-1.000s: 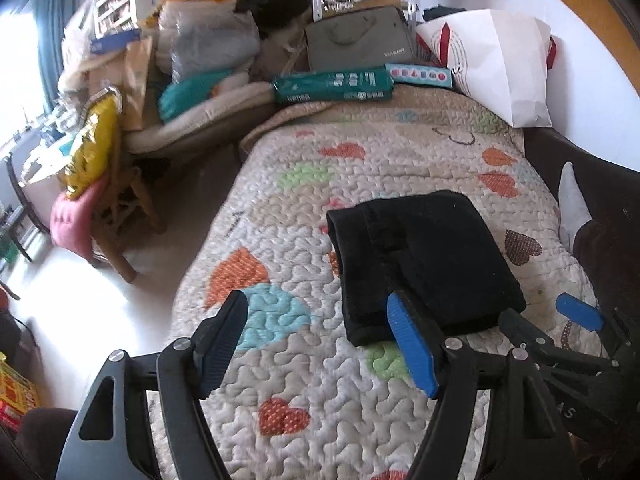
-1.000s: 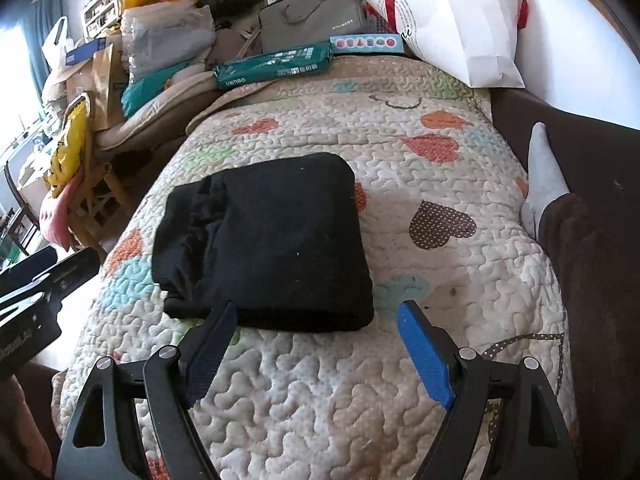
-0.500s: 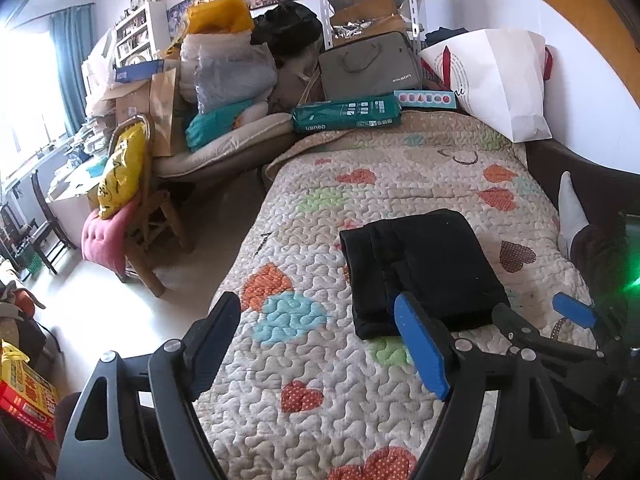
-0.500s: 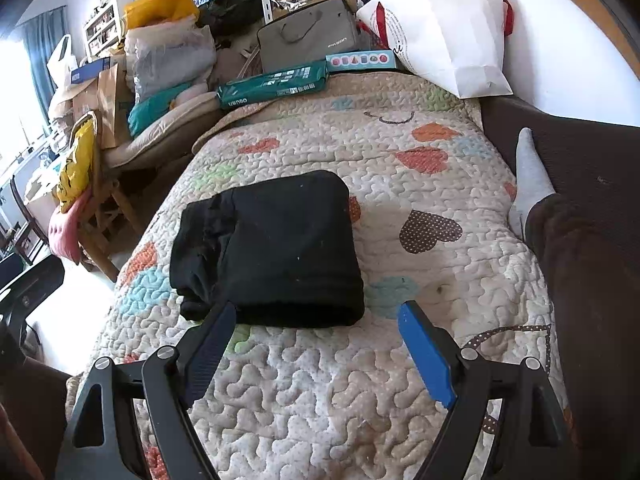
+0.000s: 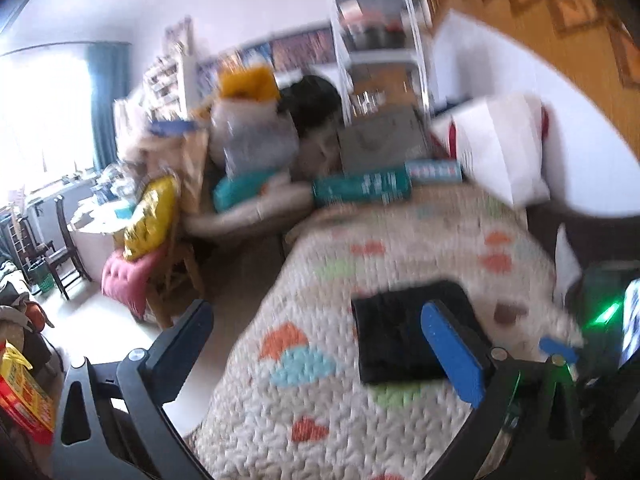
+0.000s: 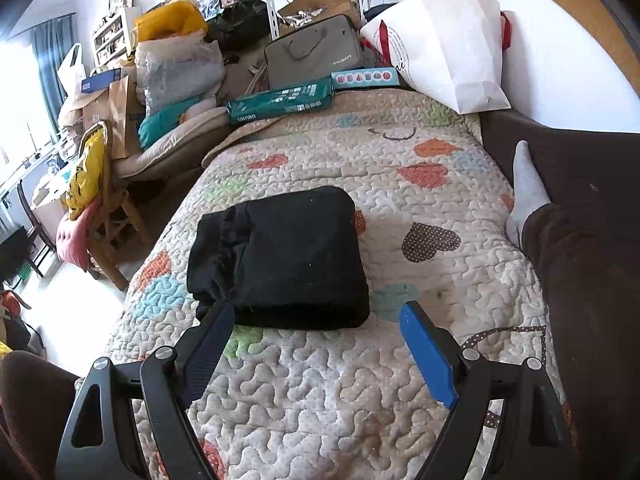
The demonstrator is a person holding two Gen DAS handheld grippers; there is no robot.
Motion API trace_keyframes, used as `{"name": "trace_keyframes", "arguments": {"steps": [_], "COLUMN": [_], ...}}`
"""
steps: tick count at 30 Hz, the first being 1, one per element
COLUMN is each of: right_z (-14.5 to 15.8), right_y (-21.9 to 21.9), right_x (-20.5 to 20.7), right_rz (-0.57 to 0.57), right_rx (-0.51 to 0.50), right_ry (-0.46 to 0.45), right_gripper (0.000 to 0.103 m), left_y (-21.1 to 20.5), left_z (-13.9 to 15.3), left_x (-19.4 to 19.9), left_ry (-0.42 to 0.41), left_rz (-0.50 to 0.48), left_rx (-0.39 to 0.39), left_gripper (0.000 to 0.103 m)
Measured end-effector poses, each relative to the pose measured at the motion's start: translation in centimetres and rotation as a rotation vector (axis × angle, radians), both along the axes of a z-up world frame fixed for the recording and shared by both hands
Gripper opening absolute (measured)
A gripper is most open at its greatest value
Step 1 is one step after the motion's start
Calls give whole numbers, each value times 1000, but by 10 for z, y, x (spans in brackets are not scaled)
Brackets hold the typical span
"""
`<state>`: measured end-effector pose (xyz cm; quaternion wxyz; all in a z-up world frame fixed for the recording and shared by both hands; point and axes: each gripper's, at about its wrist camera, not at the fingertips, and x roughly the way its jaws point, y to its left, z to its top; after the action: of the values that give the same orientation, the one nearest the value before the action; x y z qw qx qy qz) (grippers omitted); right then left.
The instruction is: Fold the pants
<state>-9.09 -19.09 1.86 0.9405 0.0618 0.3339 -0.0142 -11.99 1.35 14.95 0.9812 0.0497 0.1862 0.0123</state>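
- Just beyond the right gripper's (image 6: 316, 344) jaws, the black pants (image 6: 280, 258) lie folded into a compact rectangle on the quilted bedspread (image 6: 320, 392); the bundled edge faces the black left finger's side, the smooth fold the blue right finger's side.
- The right gripper's jaws stand released and wide, nothing between them; the black fingertip sits just in front of the pants' near edge, and whether it touches the cloth I cannot tell.
- Ahead of the left gripper (image 5: 316, 348), in a blurred view, the same pants (image 5: 392, 340) lie beyond the blue finger, partly hidden behind it.
- The left gripper's jaws have just been opening and now stand spread at their widest, empty, with only bedspread (image 5: 300, 400) and floor between them.
- To the right of the right gripper's jaws, a person's leg in dark brown trousers (image 6: 588, 300) with a grey sock (image 6: 524, 188) rests on the bed.
- Far beyond the jaws, at the bed's end, lie a green packet (image 6: 280, 102), a white paper bag (image 6: 448, 48) and a grey case (image 6: 316, 58).
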Motion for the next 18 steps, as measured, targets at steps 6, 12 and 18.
{"name": "trace_keyframes", "arguments": {"steps": [6, 12, 18], "right_z": [2, 1, 1], "right_y": [6, 9, 8], "right_x": [-7, -9, -10], "right_rz": [13, 15, 15], "right_rx": [-10, -14, -11], "right_ry": [-14, -21, -19], "right_gripper": [89, 89, 89], "left_y": [-8, -19, -23], "left_z": [16, 13, 1], "left_x": [-1, 4, 7], "left_ry": [-10, 54, 122], "left_rz": [-25, -65, -110], "left_rx": [13, 64, 40], "left_gripper": [103, 103, 103]}}
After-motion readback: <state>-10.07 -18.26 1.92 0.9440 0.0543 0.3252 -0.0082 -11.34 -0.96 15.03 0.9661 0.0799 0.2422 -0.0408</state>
